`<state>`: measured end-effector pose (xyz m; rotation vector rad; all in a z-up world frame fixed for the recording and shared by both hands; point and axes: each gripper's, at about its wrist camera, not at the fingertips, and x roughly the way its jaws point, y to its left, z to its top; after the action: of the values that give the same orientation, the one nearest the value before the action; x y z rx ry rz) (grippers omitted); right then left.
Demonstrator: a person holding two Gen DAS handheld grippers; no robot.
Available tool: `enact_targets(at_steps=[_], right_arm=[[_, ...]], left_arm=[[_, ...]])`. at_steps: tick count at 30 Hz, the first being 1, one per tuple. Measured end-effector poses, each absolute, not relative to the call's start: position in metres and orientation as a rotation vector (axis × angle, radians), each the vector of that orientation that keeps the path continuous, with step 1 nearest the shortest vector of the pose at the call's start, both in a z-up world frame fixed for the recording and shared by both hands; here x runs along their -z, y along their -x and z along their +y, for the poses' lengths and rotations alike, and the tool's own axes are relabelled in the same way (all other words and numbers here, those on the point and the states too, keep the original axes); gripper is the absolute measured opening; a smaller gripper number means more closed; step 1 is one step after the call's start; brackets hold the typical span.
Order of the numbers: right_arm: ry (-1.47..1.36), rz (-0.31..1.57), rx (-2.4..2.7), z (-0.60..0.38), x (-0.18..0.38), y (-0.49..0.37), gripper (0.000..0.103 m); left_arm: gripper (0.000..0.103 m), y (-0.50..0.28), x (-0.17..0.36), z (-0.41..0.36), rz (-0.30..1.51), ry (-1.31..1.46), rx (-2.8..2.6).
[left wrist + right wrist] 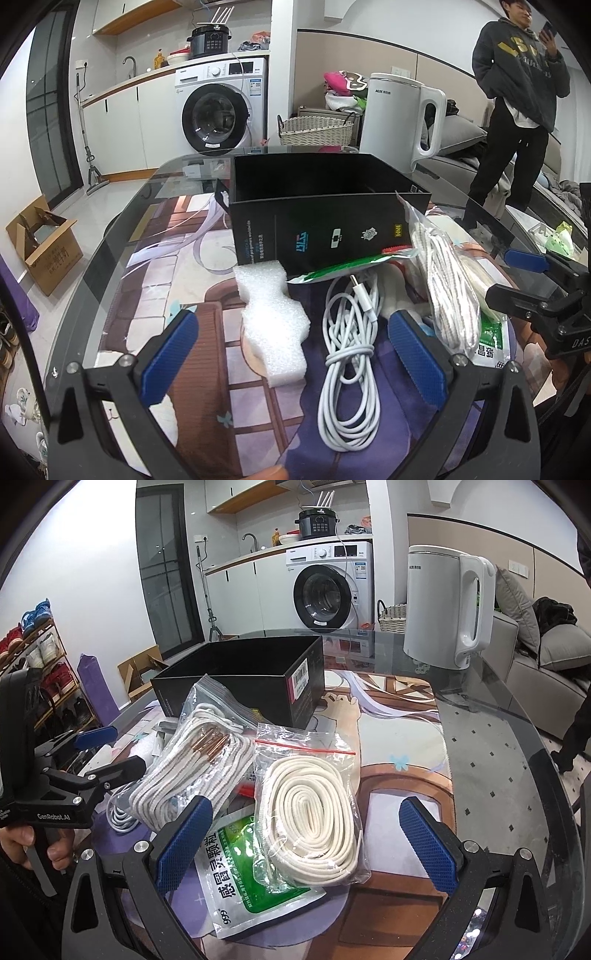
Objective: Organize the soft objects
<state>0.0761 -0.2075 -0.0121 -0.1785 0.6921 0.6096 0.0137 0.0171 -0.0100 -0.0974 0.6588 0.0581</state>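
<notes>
Nothing appears sorted yet: the black box (325, 177) looks empty. The foam block (271, 325), white cable (349, 365), two bagged cords (310, 812) and green sachet (240, 878) lie on the table beside it. Left gripper (295, 362) and right gripper (303, 845) both stand spread, holding nothing.

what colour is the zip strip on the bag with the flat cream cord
Red, a thin line across the bag's top; clearest in the right wrist view.

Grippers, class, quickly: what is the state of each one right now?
Left gripper: open, holding nothing, fingers either side of the white cable.
Right gripper: open, holding nothing, above the bagged cream rope.
</notes>
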Motion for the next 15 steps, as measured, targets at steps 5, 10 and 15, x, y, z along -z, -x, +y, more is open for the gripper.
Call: enact_targets(at_steps=[5,10,15], right_arm=[[0.183,0.690,-0.608,-0.207,0.012,-0.077,0.103],[0.185,0.708,-0.602,-0.206,0.014,-0.079,0.103],[0.178,0.753,-0.594,-0.206,0.018,-0.087,0.103]], left_arm=[[0.103,-0.014,0.010,0.019,0.661,0.103,-0.058],[0.103,-0.015,0.009,0.021,0.679,0.105,-0.061],[0.103,-0.024,0.013,0.027,0.728,0.112,-0.061]])
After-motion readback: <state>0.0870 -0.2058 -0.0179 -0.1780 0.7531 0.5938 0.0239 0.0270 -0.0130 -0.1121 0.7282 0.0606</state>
